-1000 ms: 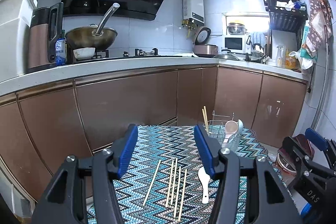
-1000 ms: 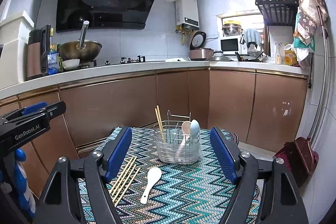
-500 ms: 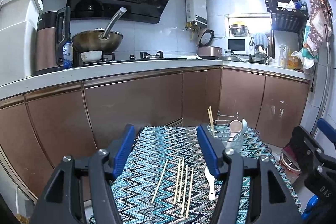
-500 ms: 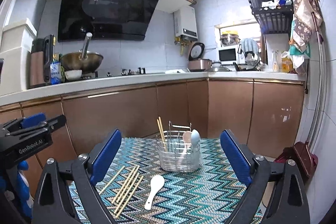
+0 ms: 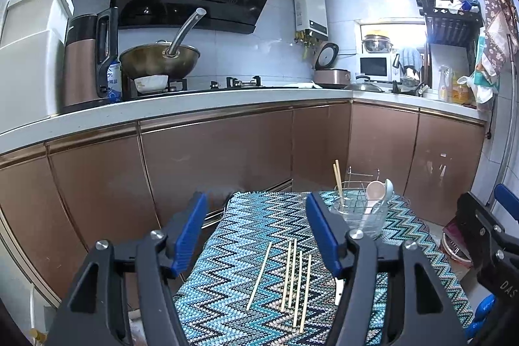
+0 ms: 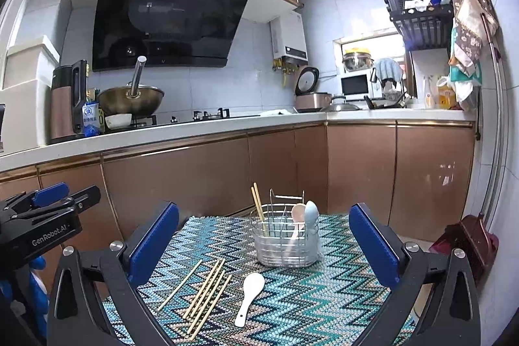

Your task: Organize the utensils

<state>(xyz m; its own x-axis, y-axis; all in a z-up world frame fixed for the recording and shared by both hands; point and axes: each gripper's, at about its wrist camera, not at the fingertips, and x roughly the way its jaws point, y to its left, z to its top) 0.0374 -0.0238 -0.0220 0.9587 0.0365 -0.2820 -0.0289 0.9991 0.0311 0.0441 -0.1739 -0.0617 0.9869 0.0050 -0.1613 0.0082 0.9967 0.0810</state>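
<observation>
Several loose wooden chopsticks [image 6: 204,294] lie side by side on the zigzag mat [image 6: 324,297], with a white spoon [image 6: 249,291] to their right. Behind them stands a wire utensil holder [image 6: 285,245] with two chopsticks [image 6: 258,203], a pink spoon [image 6: 296,213] and a pale blue spoon [image 6: 312,213] in it. My right gripper [image 6: 262,209] hovers before the mat, its jaws opening with nothing between them. My left gripper [image 5: 256,200] is open and empty, above the loose chopsticks [image 5: 293,278]. Its right finger hides most of the white spoon [image 5: 338,292]. The holder [image 5: 360,213] stands at the far right.
Brown kitchen cabinets [image 6: 201,184] and a white counter [image 6: 162,132] run behind the small table. A wok [image 6: 129,101] sits on the stove. A dark red dustpan [image 6: 467,242] leans on the floor at the right.
The right gripper's jaws have spread much wider and the left's a little. In both views the table has slid lower in the picture. The utensils have not moved.
</observation>
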